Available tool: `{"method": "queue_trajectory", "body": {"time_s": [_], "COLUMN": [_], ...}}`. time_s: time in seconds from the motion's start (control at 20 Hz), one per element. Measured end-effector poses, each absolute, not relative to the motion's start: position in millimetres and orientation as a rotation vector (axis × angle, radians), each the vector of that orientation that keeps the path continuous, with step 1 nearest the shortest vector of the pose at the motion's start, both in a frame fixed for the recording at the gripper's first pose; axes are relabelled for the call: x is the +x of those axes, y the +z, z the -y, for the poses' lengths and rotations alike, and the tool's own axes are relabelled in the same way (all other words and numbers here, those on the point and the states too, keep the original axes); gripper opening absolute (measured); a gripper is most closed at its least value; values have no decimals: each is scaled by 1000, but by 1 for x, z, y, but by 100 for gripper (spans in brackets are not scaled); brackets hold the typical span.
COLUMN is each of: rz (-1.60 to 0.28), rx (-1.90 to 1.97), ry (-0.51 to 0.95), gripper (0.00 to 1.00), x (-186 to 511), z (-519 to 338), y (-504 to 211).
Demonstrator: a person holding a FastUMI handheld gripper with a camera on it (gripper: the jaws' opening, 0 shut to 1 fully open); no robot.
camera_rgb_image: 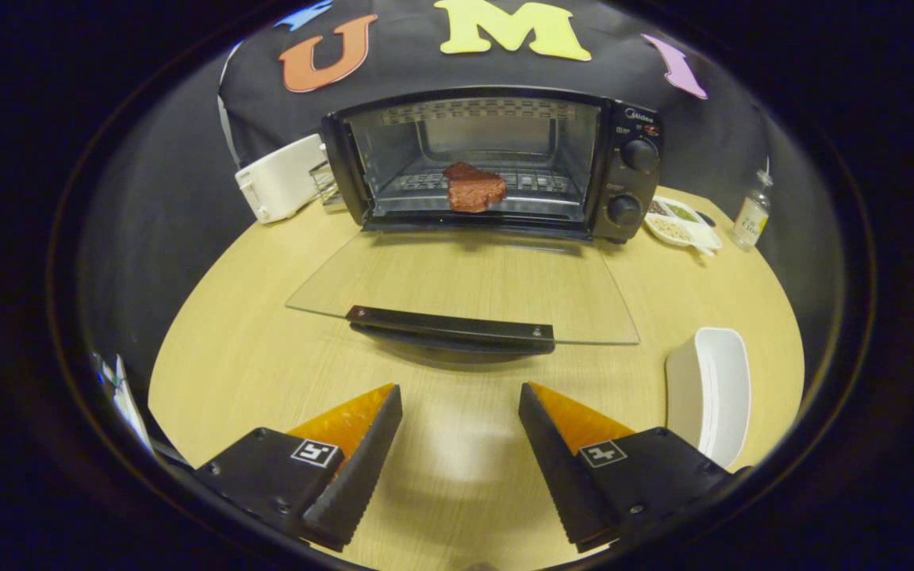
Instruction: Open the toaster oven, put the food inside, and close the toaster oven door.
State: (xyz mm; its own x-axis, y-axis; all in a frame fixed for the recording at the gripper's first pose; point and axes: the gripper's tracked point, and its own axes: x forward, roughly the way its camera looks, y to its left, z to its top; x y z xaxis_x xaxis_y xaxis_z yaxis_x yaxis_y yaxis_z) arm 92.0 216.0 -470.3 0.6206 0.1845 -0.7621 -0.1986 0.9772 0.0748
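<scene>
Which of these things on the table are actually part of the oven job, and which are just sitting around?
Part of the job: toaster oven, its open glass door, meat on the rack, open gripper.

Just lying about: white dish, white appliance, snack tray, bottle.

The gripper (pixel 461 396) hangs over the wooden table (pixel 251 349), its fingers spread apart with nothing between them. Just ahead of them lies the handle (pixel 451 327) of the glass door (pixel 473 281), folded down flat. Beyond it the toaster oven (pixel 497 162) stands open, a piece of meat (pixel 473 189) on the front of its rack. A white dish (pixel 711 392) sits beside the right finger
</scene>
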Motion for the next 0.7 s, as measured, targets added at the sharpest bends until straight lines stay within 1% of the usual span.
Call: {"method": "queue_trajectory", "body": {"time_s": [0.4, 0.55, 0.7], "rz": [-885, -873, -830], "rx": [-24, -7, 7], "ry": [220, 228, 242], "gripper": [95, 95, 95], "x": [105, 106, 111], "z": [-217, -217, -218], "y": [-477, -467, -440]}}
